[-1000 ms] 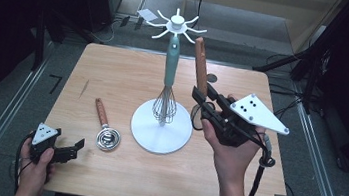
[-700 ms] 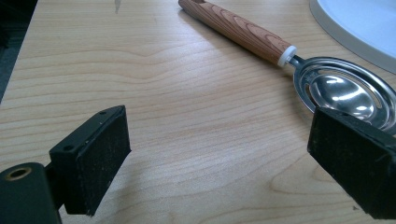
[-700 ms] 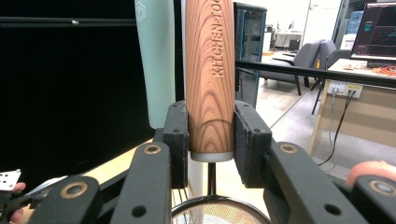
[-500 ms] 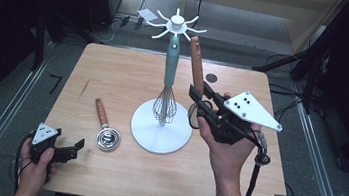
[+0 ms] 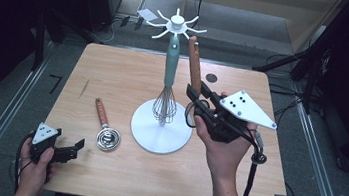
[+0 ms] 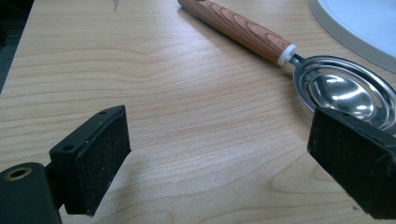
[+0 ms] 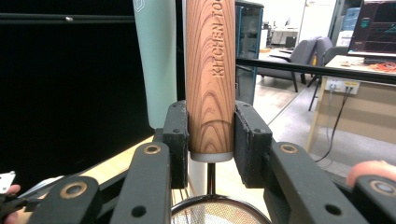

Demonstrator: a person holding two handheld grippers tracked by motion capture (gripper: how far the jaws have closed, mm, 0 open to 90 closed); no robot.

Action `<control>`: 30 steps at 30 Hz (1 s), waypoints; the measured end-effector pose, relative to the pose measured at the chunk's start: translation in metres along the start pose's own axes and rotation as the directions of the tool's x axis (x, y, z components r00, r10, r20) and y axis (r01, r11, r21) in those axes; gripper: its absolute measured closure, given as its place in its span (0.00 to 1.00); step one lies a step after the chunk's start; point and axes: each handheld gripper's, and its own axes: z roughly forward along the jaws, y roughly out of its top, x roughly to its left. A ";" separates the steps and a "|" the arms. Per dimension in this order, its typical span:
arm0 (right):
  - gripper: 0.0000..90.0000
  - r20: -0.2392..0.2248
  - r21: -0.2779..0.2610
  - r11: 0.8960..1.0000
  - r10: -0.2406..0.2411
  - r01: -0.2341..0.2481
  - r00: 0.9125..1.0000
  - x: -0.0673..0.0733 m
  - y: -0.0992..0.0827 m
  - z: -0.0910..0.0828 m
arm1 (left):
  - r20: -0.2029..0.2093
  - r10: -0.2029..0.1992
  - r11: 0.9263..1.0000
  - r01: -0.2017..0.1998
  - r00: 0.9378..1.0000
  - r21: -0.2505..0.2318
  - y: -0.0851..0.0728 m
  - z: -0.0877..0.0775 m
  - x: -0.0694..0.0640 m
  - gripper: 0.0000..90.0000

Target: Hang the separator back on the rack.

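Over the last second I carried the wood-handled mesh strainer point(image 5: 195, 65), clamped upright at its handle base in my right hand-held gripper point(image 5: 198, 97), closer to the white hook-topped utensil stand point(image 5: 175, 27), evidently for hanging, while my left hand-held gripper point(image 5: 76, 146) rested open and empty on the bench point(image 5: 115, 70).

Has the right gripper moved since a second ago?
Yes. The right gripper and its wooden-handled tool shifted slightly left, closer to the stand's pole.
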 end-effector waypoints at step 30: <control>0.78 -0.019 -0.008 1.000 0.022 -0.022 1.000 -0.005 -0.003 0.002 | 0.009 -0.007 1.000 0.007 1.000 -0.001 0.000 0.000 0.001 0.07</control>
